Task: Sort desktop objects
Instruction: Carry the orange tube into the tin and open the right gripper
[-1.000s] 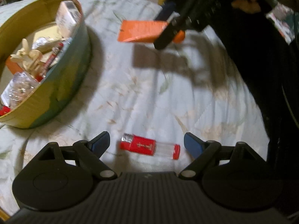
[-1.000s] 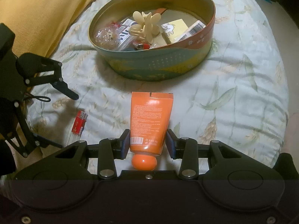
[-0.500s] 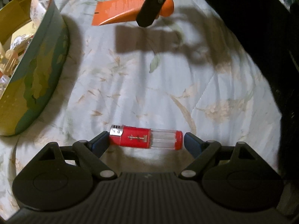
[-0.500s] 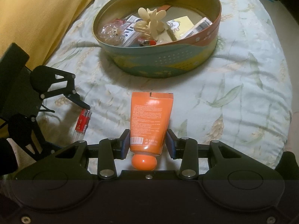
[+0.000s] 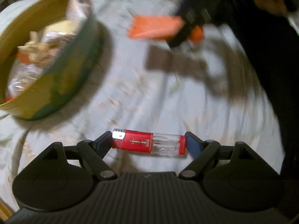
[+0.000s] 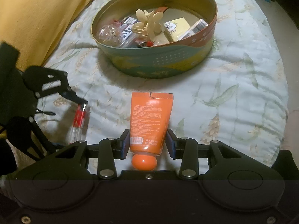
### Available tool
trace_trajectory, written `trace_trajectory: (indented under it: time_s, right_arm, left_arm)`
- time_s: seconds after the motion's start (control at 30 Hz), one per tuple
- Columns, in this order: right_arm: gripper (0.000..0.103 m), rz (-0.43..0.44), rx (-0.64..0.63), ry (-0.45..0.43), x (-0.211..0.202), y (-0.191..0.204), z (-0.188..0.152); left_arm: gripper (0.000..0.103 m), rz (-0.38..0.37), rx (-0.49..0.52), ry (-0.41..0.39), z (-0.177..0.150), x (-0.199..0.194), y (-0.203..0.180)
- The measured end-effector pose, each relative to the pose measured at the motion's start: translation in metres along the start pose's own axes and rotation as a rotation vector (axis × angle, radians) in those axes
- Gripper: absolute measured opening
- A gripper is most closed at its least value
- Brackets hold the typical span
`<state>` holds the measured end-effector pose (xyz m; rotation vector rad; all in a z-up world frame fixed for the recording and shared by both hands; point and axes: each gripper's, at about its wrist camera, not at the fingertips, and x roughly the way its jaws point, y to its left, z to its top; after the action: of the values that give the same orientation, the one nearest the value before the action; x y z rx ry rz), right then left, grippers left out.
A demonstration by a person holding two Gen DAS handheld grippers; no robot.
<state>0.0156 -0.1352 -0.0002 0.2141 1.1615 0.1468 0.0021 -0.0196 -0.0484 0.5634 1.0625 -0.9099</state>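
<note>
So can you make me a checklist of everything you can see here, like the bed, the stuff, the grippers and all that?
Surface: pale leaf-print quilt, wrinkled.
Job's things: red lighter lying lengthwise between the left gripper's jaws; orange tube, cap toward the camera; oval tin on the quilt.
Clutter: inside the tin, a cream hair claw, a yellow box, wrapped bits.
Grippers: left gripper has just been closing, pads at the lighter's two ends; right gripper shut on the tube.
Cables: nothing seen.
Surroundings: yellow cushion beside the quilt.
</note>
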Motion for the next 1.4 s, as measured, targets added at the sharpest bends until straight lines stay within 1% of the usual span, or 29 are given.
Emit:
trace_trajectory:
  time_s: [0.13,0.2,0.3,0.37,0.47,0.53,0.6,0.73,0.83,0.97,1.07,1.27,1.4]
  right_arm:
    - [0.038,-0.011,0.005,-0.008,-0.003,-0.002,0.001]
    - [0.038,-0.015,0.008,-0.012,-0.005,-0.003,0.002]
    - [0.038,-0.022,0.011,-0.015,-0.007,-0.004,0.003]
    - [0.038,-0.023,0.012,-0.016,-0.008,-0.005,0.003]
    - [0.038,-0.024,0.020,-0.020,-0.010,-0.006,0.006]
    - [0.038,-0.024,0.024,-0.026,-0.011,-0.008,0.010]
    - [0.038,-0.031,0.025,-0.041,-0.014,-0.009,0.016]
    - [0.038,-0.036,0.029,-0.075,-0.022,-0.011,0.032]
    - [0.038,-0.041,0.029,-0.101,-0.027,-0.011,0.047]
    - [0.038,-0.035,0.031,-0.128,-0.030,-0.009,0.069]
    - [0.038,-0.036,0.022,-0.137,-0.031,-0.007,0.085]
    - [0.038,-0.035,0.009,-0.138,-0.018,0.003,0.125]
    - [0.039,-0.056,0.021,-0.139,-0.001,0.010,0.150]
  left_arm:
    - [0.083,0.032,-0.216,-0.075,0.015,-0.021,0.022]
    - [0.083,0.052,-0.337,-0.086,0.021,-0.027,0.034]
    - [0.083,0.070,-0.522,-0.104,0.022,-0.034,0.054]
    - [0.083,0.093,-0.589,-0.114,0.022,-0.039,0.060]
    - [0.083,0.157,-0.708,-0.100,0.020,-0.040,0.065]
    - [0.083,0.157,-0.800,-0.113,0.014,-0.045,0.068]
    - [0.083,0.141,-0.862,-0.121,0.008,-0.048,0.069]
    - [0.083,0.170,-0.867,-0.125,0.004,-0.050,0.063]
    - [0.083,0.158,-0.877,-0.118,0.000,-0.049,0.059]
    - [0.083,0.147,-0.866,-0.120,-0.001,-0.049,0.054]
    - [0.083,0.152,-0.859,-0.127,-0.001,-0.051,0.052]
    - [0.083,0.148,-0.855,-0.129,-0.002,-0.051,0.050]
    - [0.083,0.137,-0.853,-0.122,-0.003,-0.049,0.049]
